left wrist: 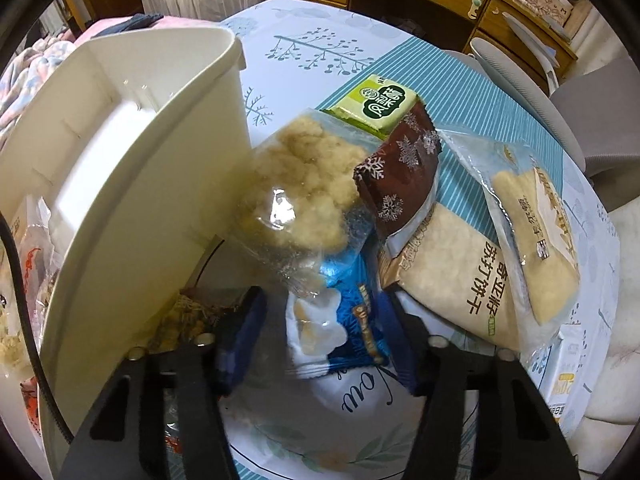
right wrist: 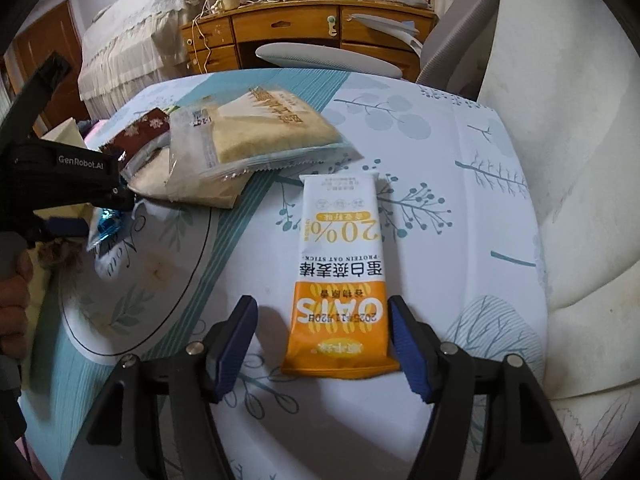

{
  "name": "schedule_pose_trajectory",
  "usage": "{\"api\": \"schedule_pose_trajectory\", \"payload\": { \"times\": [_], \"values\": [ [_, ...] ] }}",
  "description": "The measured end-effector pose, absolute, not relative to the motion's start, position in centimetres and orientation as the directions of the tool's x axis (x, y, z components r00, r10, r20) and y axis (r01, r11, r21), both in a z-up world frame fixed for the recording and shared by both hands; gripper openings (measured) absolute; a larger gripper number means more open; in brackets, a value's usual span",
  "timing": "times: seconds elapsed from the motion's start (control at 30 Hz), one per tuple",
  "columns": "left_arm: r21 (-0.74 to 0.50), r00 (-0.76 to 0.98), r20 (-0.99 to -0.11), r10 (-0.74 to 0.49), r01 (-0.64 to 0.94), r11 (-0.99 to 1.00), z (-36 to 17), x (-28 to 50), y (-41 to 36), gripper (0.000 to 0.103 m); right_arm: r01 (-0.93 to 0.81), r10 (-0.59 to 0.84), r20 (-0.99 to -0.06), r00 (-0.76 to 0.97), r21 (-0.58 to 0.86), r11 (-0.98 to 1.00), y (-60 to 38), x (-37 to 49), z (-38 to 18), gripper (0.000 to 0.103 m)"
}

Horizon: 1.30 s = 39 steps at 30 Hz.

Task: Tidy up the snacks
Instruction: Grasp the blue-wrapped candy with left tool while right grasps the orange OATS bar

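Fingers of the right gripper [right wrist: 324, 344] stand spread wide, their blue pads on either side of the near, orange end of an oat bar packet [right wrist: 340, 276]. The left pad stands clear of the packet; the right pad is just beside its edge, and whether it touches cannot be told. The white and orange packet lies flat on the table [right wrist: 460, 208], which wears a pale cloth printed with twigs and leaves.

The left gripper [left wrist: 326, 330] also has its fingers spread, released, gripping nothing. Between them, lower down, lies a blue and white snack packet [left wrist: 344, 328] on the table. Just beyond their tips a clear bag of pale crumbly snack [left wrist: 304, 188] sits against the wall of a white plastic bin [left wrist: 132, 168], which fills the left side of that view. A few wrapped snacks show at the far left edge beside the bin, too blurred to name.

Past the clear bag, a brown packet with white snowflakes [left wrist: 404, 176] leans over a cream packet of soda crackers [left wrist: 460, 276]. A green and white packet [left wrist: 376, 100] lies behind the brown one. To the right, a clear-wrapped yellow cake slice [left wrist: 536, 240] rests on the cracker packet.

From the right wrist view, that same heap lies well apart from the oat bar, toward the far left of the table. A wooden desk [right wrist: 304, 36] with drawers and a grey chair [right wrist: 456, 44] stand behind the table.
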<state>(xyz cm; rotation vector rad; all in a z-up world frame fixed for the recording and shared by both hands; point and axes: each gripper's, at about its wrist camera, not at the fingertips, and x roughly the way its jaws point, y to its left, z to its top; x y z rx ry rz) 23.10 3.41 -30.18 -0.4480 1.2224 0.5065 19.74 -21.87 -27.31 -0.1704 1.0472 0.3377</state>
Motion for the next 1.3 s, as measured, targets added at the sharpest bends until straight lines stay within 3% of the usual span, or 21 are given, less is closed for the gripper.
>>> {"api": "schedule_pose_trajectory", "payload": {
  "times": [0.1, 0.13, 0.23, 0.33, 0.83, 1.13, 1.3],
  "values": [
    [-0.054, 0.261, -0.957, 0.126, -0.587, 0.808, -30.0, 23.0, 3.3, 0.047, -0.361, 0.168, -0.879, 0.446, -0.005, 0.933, -21.6, 19.8, -27.3, 0.065],
    [-0.066, 0.268, -0.956, 0.117, -0.587, 0.807, -30.0, 22.9, 3.3, 0.040, -0.360, 0.168, -0.881, 0.442, -0.002, 0.933, -21.5, 19.7, -27.2, 0.061],
    [-0.095, 0.279, -0.956, 0.092, -0.589, 0.802, -29.7, 22.4, 3.6, 0.035, -0.370, 0.164, -0.888, 0.429, -0.007, 0.929, -21.2, 19.5, -27.0, 0.047],
    [-0.131, 0.288, -0.956, 0.052, -0.582, 0.802, -29.6, 21.8, 3.5, 0.030, -0.377, 0.142, -0.899, 0.415, -0.028, 0.926, -20.7, 19.3, -26.8, 0.045],
    [-0.331, 0.335, -0.926, -0.174, -0.501, 0.800, -27.9, 18.0, 3.1, 0.026, -0.372, 0.118, -0.908, 0.402, -0.044, 0.927, -19.6, 17.0, -23.9, 0.042],
    [-0.370, 0.330, -0.913, -0.240, -0.422, 0.828, -25.3, 15.8, 2.2, 0.025, -0.375, 0.135, -0.896, 0.424, -0.038, 0.926, -18.6, 14.8, -21.1, 0.042],
    [-0.339, 0.323, -0.921, -0.218, -0.386, 0.858, -23.0, 14.0, 2.5, 0.025, -0.356, 0.145, -0.891, 0.430, -0.020, 0.934, -18.2, 13.2, -19.6, 0.042]
  ]
}}
